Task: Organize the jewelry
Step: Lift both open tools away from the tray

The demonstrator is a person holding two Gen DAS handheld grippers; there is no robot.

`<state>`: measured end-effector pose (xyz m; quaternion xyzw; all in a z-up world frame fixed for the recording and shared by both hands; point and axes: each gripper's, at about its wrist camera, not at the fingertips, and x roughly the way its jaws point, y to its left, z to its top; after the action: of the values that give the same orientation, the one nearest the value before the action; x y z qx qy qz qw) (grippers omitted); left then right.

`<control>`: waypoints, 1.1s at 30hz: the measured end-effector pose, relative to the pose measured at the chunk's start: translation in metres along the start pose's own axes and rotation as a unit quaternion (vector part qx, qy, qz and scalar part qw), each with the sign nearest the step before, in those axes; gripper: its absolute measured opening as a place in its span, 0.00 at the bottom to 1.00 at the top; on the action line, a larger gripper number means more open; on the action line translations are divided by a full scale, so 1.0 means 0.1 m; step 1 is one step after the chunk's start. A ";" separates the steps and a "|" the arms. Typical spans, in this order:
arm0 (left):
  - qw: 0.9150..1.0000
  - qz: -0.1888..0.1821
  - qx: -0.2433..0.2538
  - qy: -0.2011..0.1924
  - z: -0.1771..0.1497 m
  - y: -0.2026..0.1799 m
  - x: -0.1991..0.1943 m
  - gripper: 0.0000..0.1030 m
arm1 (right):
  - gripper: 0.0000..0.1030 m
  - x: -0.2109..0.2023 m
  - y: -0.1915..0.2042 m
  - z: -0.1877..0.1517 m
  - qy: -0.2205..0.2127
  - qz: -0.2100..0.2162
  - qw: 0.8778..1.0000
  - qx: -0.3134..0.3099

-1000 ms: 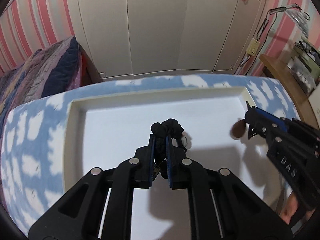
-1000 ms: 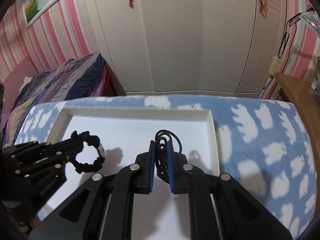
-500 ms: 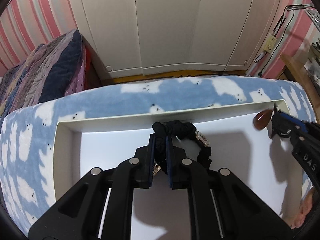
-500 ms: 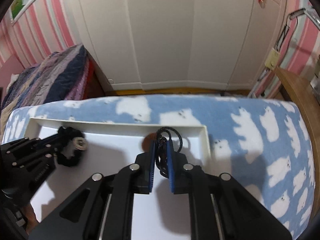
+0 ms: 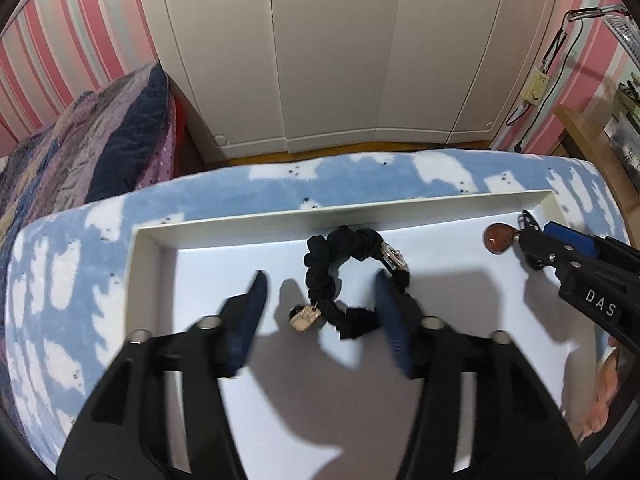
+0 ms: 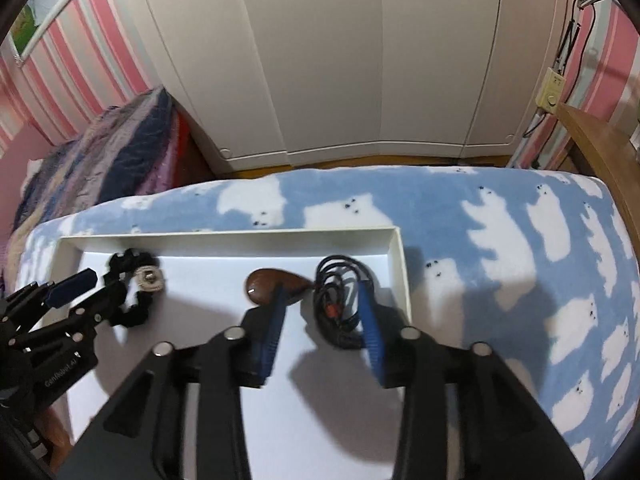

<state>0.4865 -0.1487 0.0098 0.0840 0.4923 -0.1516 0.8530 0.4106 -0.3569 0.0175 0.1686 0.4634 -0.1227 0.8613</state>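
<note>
Jaws, left gripper (image 5: 320,288): spread and opening; black scrunchie bracelet (image 5: 344,276) lies loose between the blue pads, not pinched.
Jaws, right gripper (image 6: 322,300): spread and opening; black cord necklace (image 6: 336,300) lies between the pads, which don't press on it.
Tray (image 5: 148,264): white, shallow, on blue blanket with white bears (image 6: 500,240).
Scrunchie bracelet place: near the tray's far edge, left-middle; lying flat on the tray floor; silver charm (image 5: 306,317) on its near-left side, round metal piece (image 5: 394,258) on its right.
Pendant (image 6: 276,286): brown teardrop stone, right of the bracelet, near the tray's far edge, just beside the right gripper's left pad; partly hidden by that pad.
Cord necklace place: bunched coil in the tray's far right corner, a red bit showing in the coil, just beside the right wall.
Contact pendant/cord: can't tell.
Person: bit of a hand (image 5: 604,396) at the right edge of the left view, behind the right gripper.
Background: white wardrobe doors (image 6: 360,60), pink striped wall, patchwork quilt (image 5: 80,140) on the left.
</note>
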 end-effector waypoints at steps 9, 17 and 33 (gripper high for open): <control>0.999 -0.011 -0.005 -0.038 -0.13 0.05 -0.61 0.83 | 0.59 -0.58 -0.12 -0.17 -0.035 0.019 0.999 0.000; 0.998 -0.001 -0.021 -0.053 -0.54 0.23 -1.13 0.89 | 0.59 -1.13 -0.10 -0.61 -0.066 -0.005 0.998 -0.008; 0.997 0.005 -0.002 -0.074 -1.72 0.16 -1.85 0.97 | 0.65 -1.74 -0.18 -1.72 -0.097 -0.049 0.994 -0.013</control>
<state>0.2655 -0.0505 0.0836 0.0737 0.4276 -0.1521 0.8881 0.1801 -0.2948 0.0718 0.1214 0.3869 -0.1743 0.8973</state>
